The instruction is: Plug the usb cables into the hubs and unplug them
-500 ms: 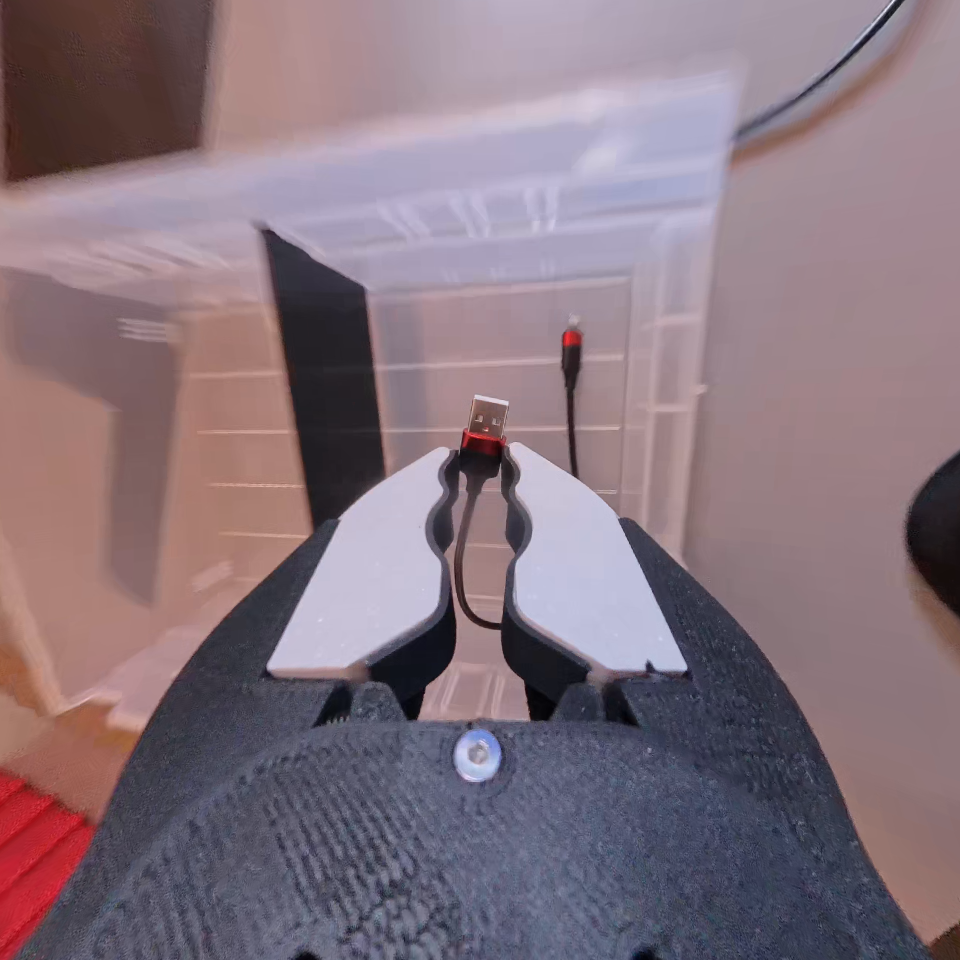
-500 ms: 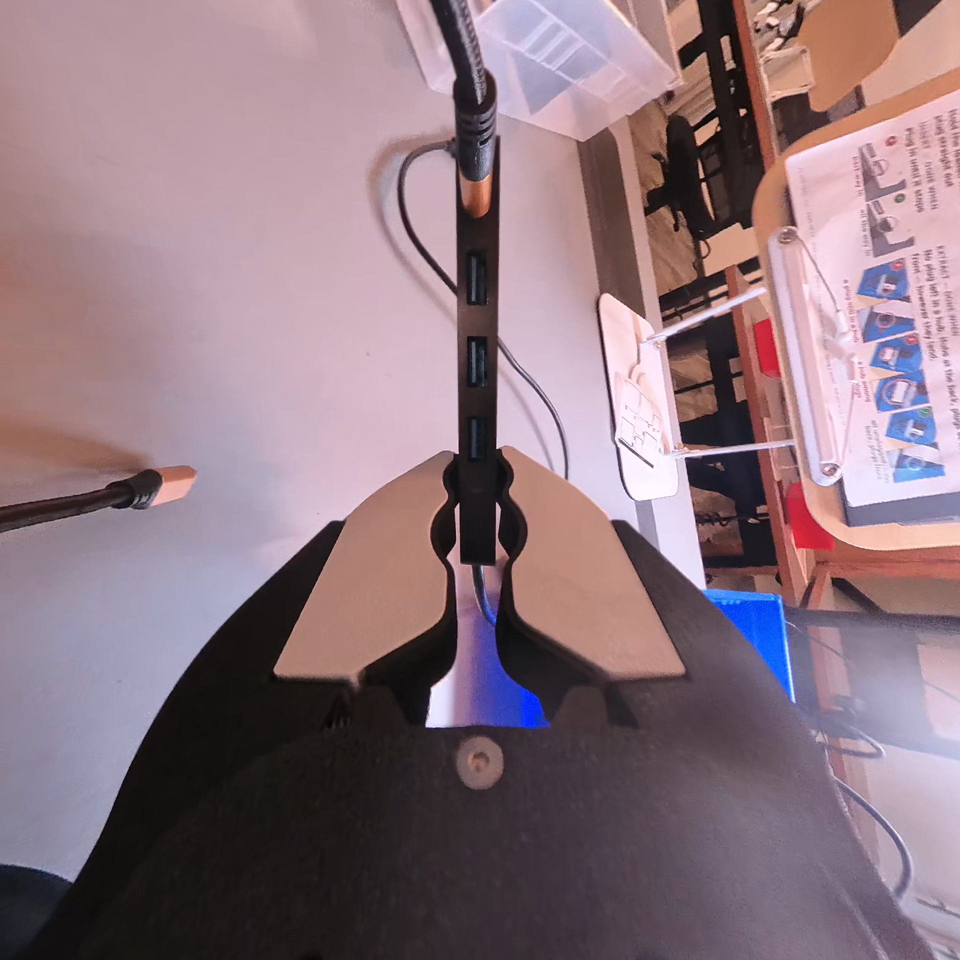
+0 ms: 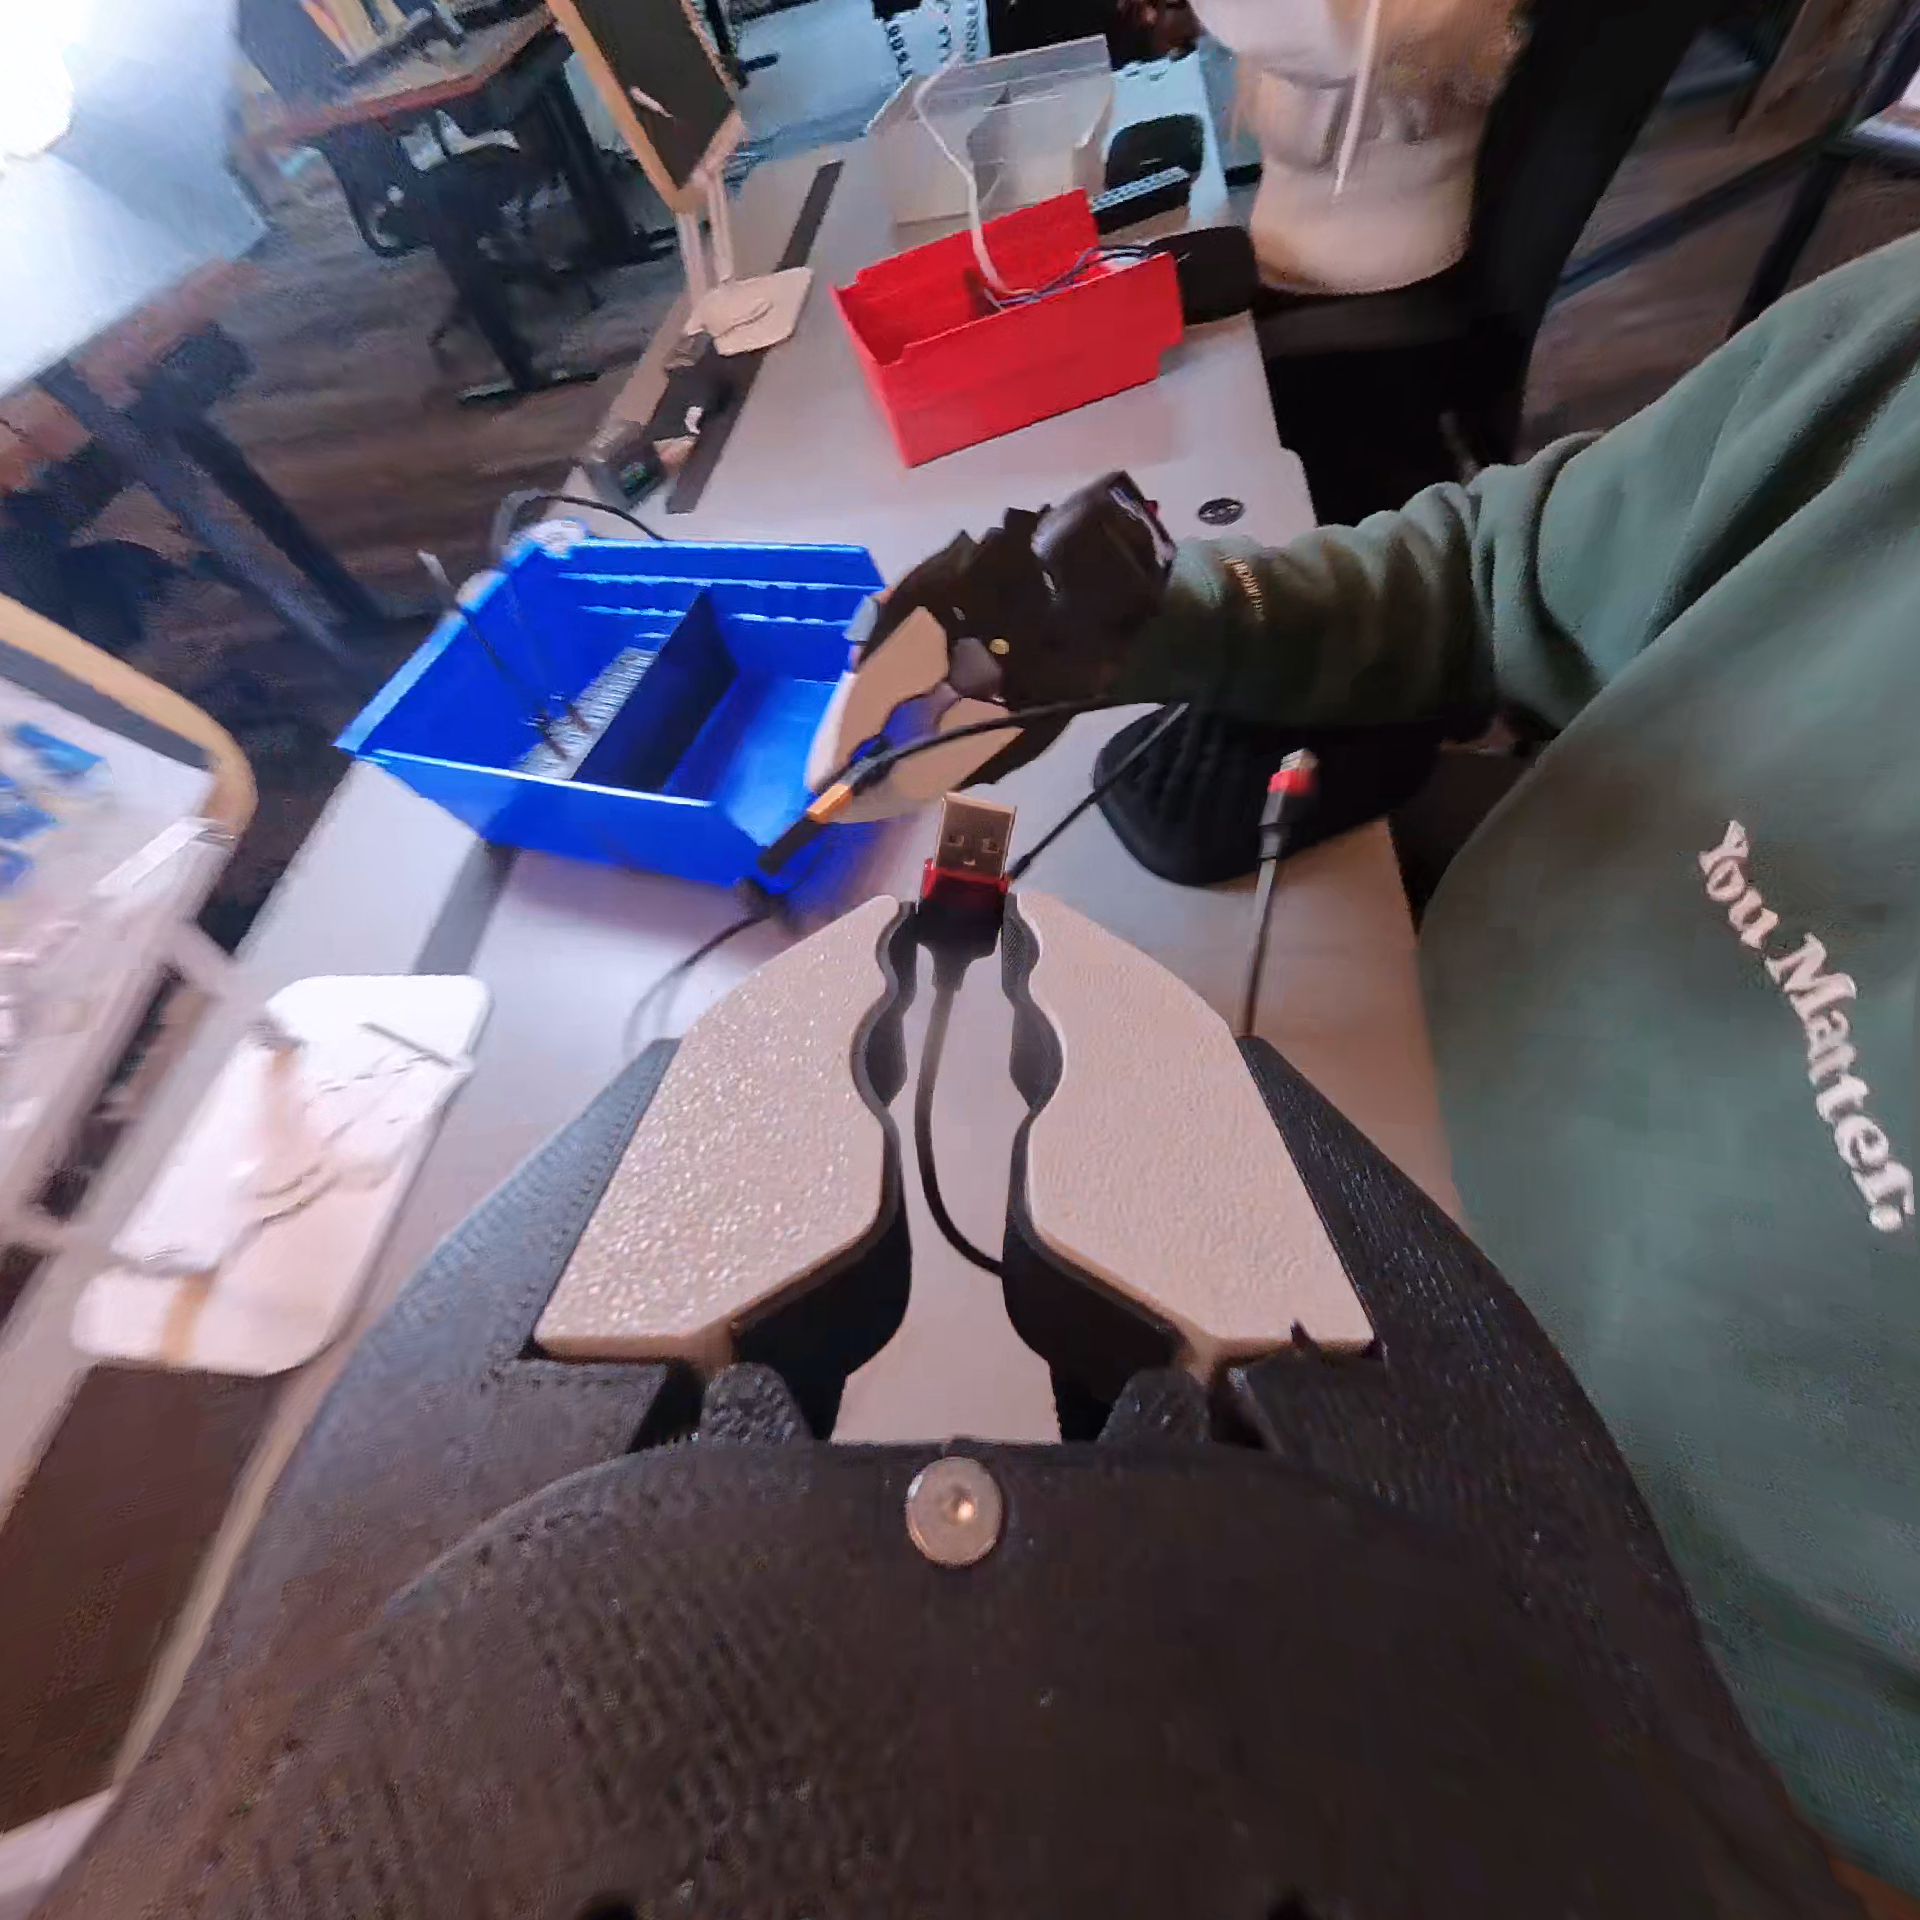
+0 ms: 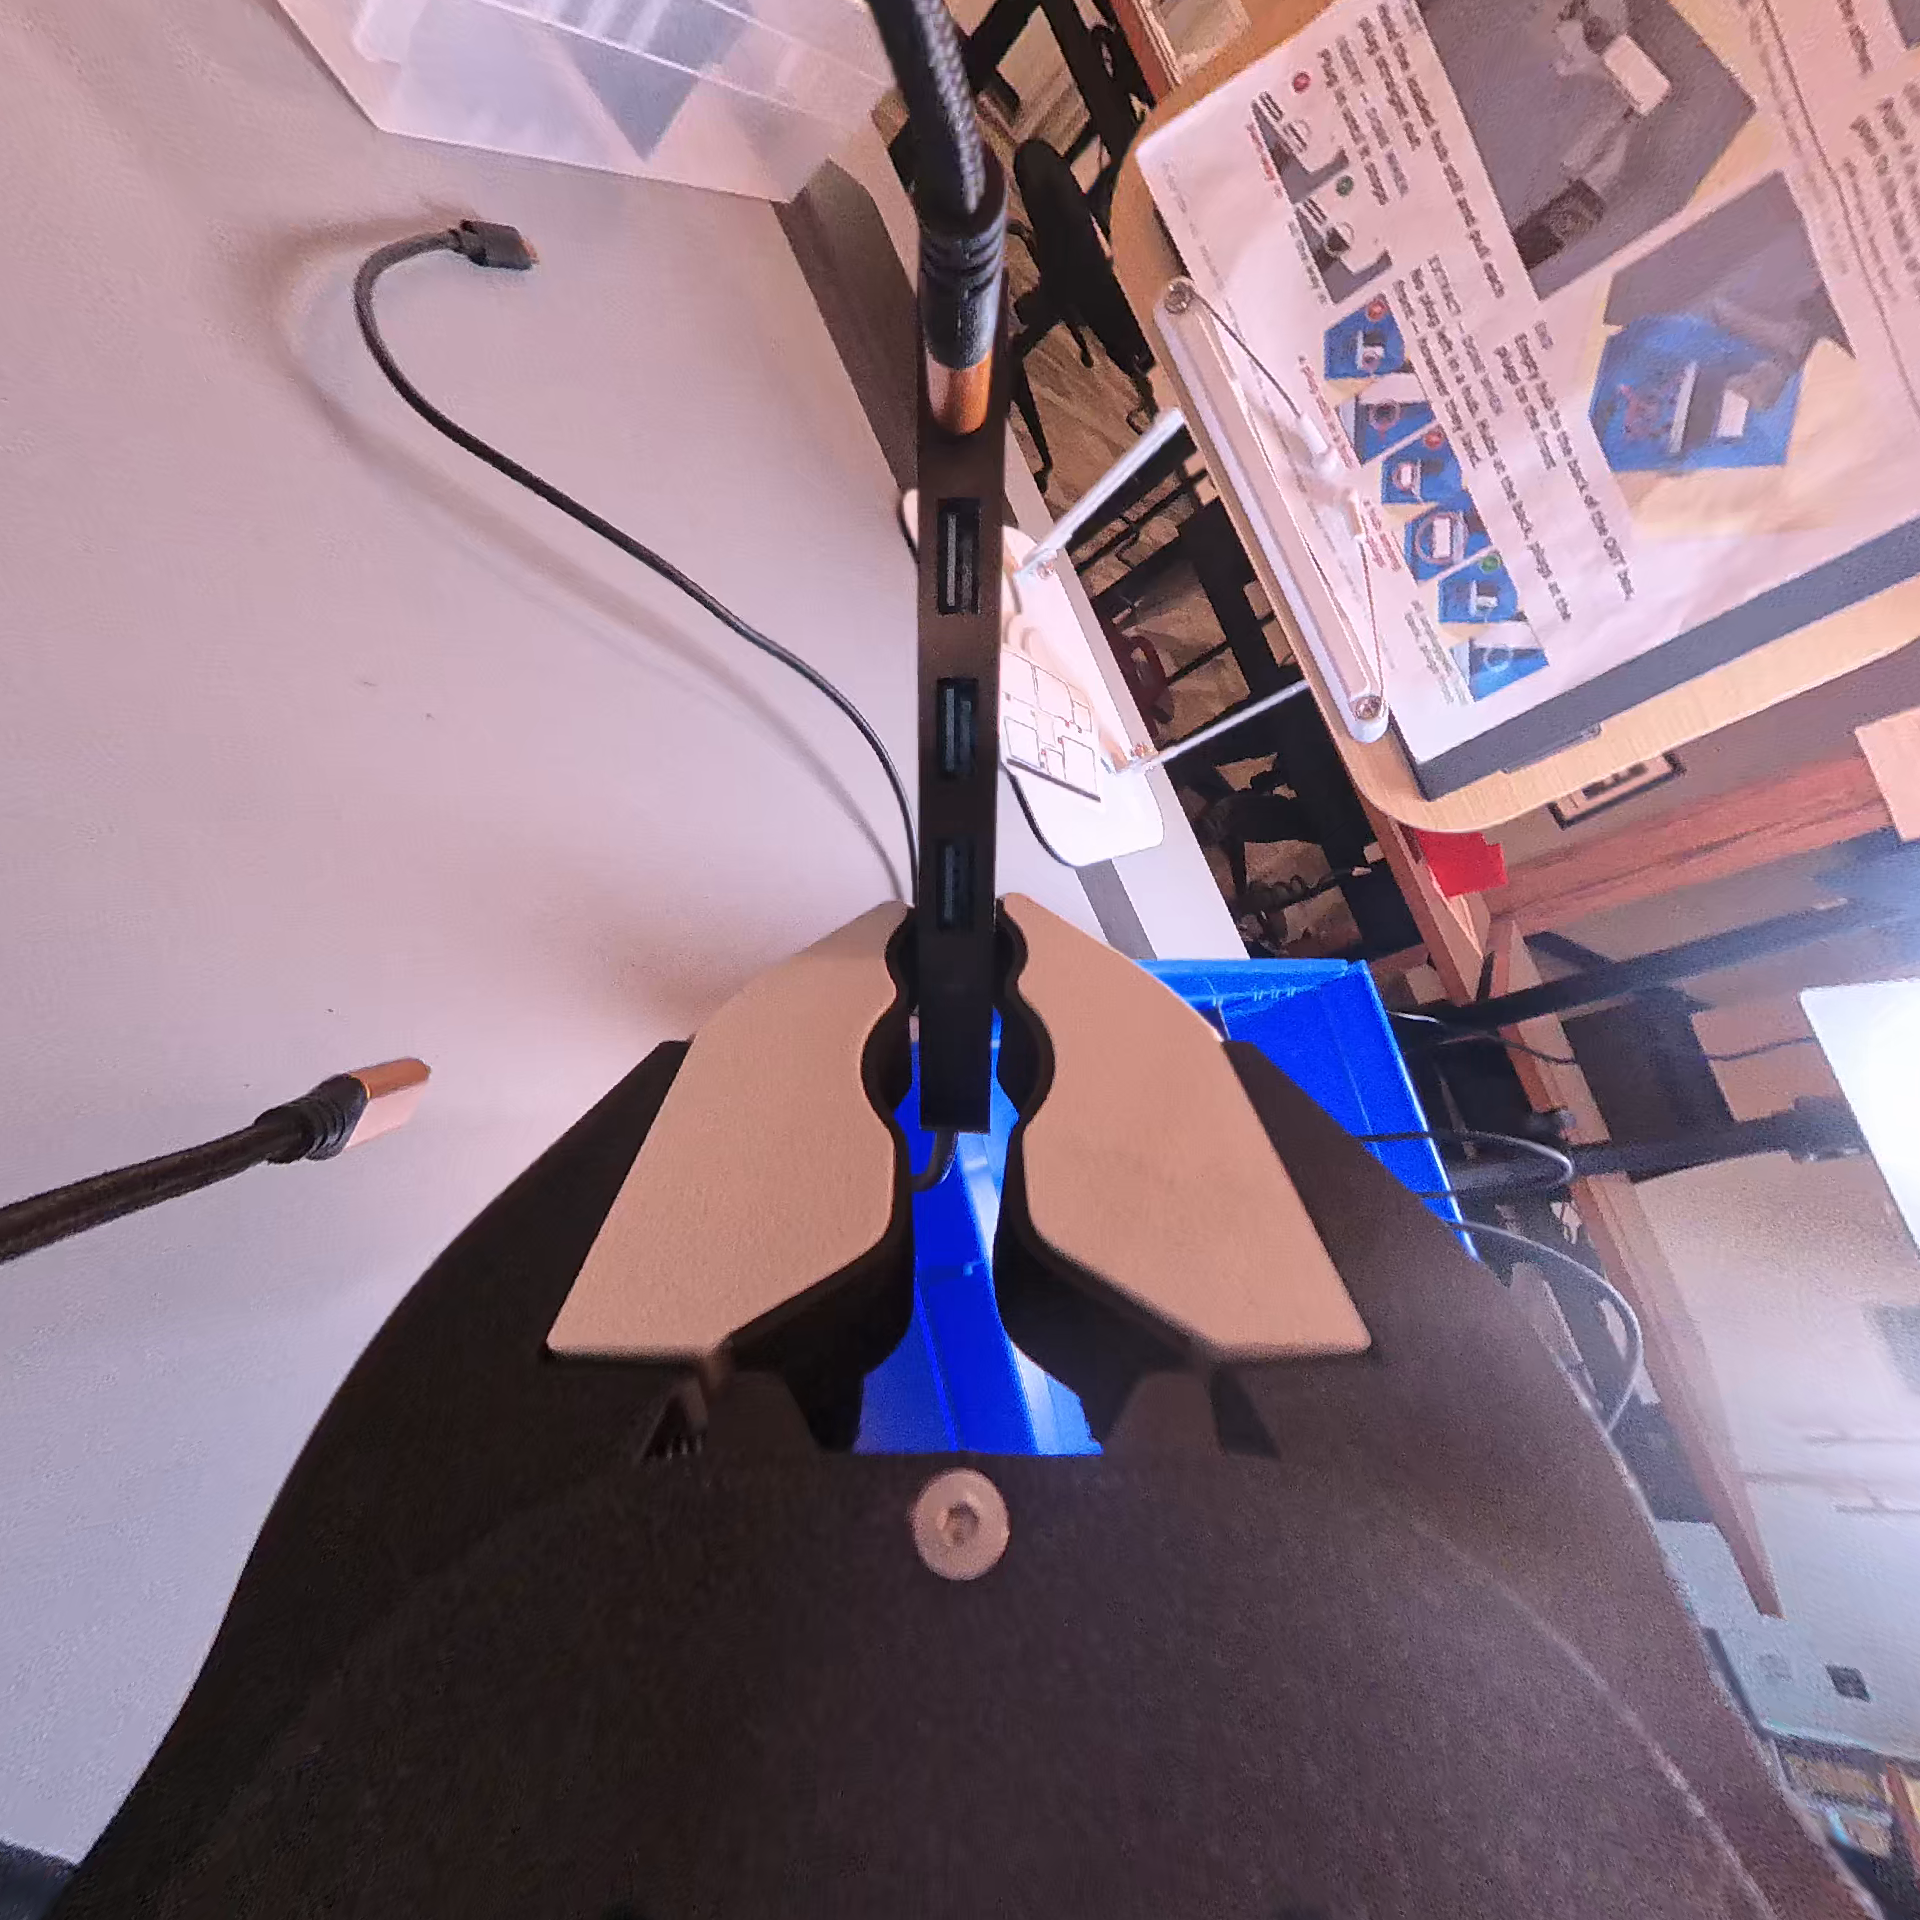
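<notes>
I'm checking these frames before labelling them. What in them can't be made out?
- Left wrist view: the red plug's cable runs under the left gripper, so its far end is hidden.
- Right wrist view: the hub's near end sits between the right gripper's fingers; the copper-tipped cable leaves the top edge.

Left gripper (image 3: pixel 958 914): two pale grey fingers (image 3: pixel 748 1143), pebbled surface, wavy black inner edges; black housing with woven-looking printed texture; round silver screw (image 3: pixel 954 1510) at centre of housing.
Right gripper (image 4: pixel 954 925): same build, grey fingers (image 4: pixel 758 1153) smoother-looking, black body, silver screw (image 4: pixel 958 1523) with hex socket.
In left wrist view, right gripper (image 3: pixel 883 727) seen from afar: black body, grey finger plates.
Person: dark green sweatshirt sleeve (image 3: pixel 1403 613), white lettering on chest.
</notes>
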